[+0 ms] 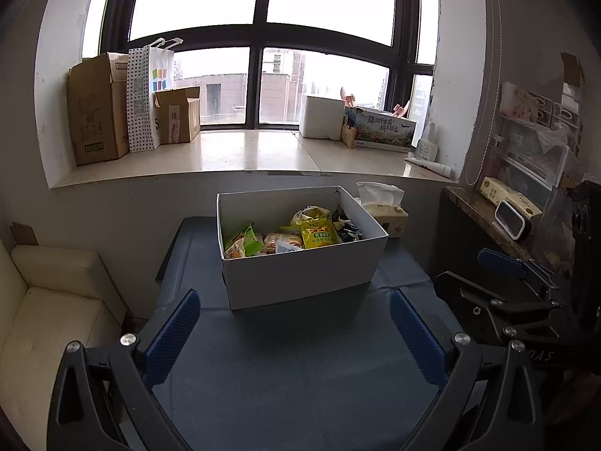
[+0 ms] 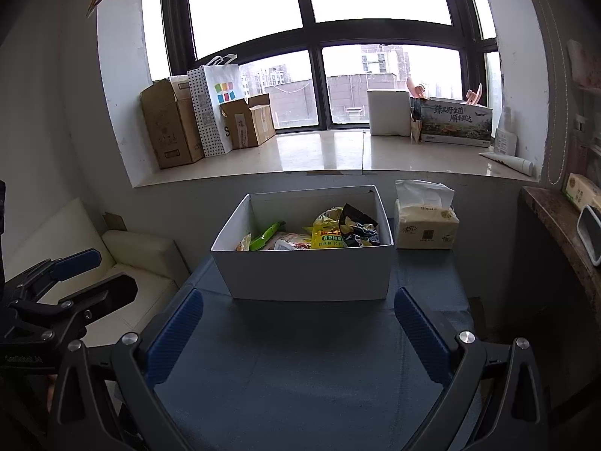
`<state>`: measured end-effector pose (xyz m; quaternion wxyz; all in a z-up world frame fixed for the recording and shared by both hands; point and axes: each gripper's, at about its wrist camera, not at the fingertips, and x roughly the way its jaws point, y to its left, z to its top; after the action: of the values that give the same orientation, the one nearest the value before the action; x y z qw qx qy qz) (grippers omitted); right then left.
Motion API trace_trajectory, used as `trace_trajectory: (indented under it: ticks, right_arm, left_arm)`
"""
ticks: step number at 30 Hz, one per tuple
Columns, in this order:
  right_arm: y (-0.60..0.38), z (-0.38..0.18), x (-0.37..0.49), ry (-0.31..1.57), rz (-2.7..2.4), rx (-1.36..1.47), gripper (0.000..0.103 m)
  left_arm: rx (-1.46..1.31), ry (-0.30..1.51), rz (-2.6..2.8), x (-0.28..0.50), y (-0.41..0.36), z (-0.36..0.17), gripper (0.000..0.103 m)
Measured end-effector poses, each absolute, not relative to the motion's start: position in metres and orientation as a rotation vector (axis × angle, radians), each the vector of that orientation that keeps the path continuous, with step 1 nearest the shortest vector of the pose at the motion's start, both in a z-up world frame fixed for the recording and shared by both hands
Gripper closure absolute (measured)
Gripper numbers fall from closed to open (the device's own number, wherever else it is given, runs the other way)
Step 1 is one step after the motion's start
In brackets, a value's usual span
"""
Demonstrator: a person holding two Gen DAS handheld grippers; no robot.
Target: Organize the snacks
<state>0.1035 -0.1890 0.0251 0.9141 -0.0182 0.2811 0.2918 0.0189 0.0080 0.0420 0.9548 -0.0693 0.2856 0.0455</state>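
A white cardboard box [image 1: 300, 274] stands on the dark blue table [image 1: 300, 357] and holds several snack packets: a yellow one [image 1: 319, 235], a green one [image 1: 246, 238] and a dark one [image 1: 347, 225]. It also shows in the right wrist view [image 2: 308, 274], with the yellow packet [image 2: 326, 236] and the dark packet [image 2: 358, 225]. My left gripper [image 1: 295, 327] is open and empty, held above the table short of the box. My right gripper [image 2: 298, 325] is open and empty, also short of the box. Each gripper shows in the other's view, the right one [image 1: 499, 263] and the left one [image 2: 75, 259].
A tissue pack [image 2: 426, 225] stands right of the box. A stone counter [image 2: 556, 221] with a white device [image 2: 589, 233] is at the right. A cream sofa [image 1: 49, 300] is at the left. Cardboard boxes [image 1: 97, 112] and a paper bag [image 1: 148, 97] stand on the windowsill [image 1: 244, 150].
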Motion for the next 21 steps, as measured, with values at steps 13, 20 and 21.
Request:
trace_trajectory:
  ticks: [13, 20, 21]
  right_arm:
    - [-0.1887, 0.0288, 0.1008, 0.571, 0.592, -0.044, 0.000]
    - [-0.1882, 0.0290, 0.1005, 0.571, 0.598, -0.044, 0.000]
    - [-0.1883, 0.0291, 0.1006, 0.571, 0.596, -0.044, 0.000]
  left_arm:
    - [-0.158, 0.590, 0.098, 0.0226, 0.0125, 0.0393, 0.000]
    - [-0.154, 0.596, 0.102, 0.0241, 0.0115, 0.0374, 0.000]
    - [-0.154, 0.596, 0.102, 0.0242, 0.0114, 0.0374, 0.000]
